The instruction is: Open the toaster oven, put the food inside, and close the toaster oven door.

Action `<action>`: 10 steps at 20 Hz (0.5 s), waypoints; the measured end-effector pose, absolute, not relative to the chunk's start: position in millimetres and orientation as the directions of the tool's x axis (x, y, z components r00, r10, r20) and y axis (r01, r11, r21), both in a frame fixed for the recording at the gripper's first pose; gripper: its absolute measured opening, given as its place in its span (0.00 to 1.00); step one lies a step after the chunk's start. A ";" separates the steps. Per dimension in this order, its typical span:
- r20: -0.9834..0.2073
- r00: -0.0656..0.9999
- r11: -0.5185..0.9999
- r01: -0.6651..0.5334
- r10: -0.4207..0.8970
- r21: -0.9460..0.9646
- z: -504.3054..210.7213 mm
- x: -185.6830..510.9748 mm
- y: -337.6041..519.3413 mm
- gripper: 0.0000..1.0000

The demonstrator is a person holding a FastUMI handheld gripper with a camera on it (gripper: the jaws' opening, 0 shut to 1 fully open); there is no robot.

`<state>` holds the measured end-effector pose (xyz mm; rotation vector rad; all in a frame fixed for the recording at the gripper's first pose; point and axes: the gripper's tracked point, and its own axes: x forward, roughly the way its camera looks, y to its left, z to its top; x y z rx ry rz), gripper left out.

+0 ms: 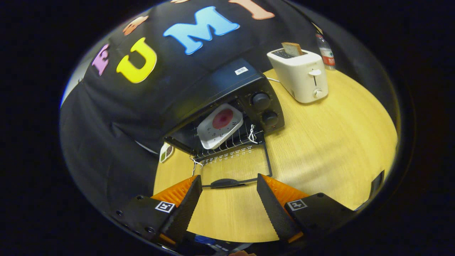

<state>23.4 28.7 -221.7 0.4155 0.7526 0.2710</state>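
From my claw (229, 192), fingers spread wide and gripping nothing, I look over the wooden bench (330, 142): the toaster oven (227, 96) stands at its far edge, glass door (233, 165) folded down just ahead, the white tray of food (220, 125) on the rack inside. A white toaster (300, 74) holds a slice of bread (292, 48) nearby.

toaster (301, 74) holding bread slice (292, 48) | water bottle (325, 52) behind | wooden table (330, 142)
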 end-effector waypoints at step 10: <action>-0.699 0.687 0.975 -0.212 0.201 0.072 -221.6 -9.4 54.1 0.98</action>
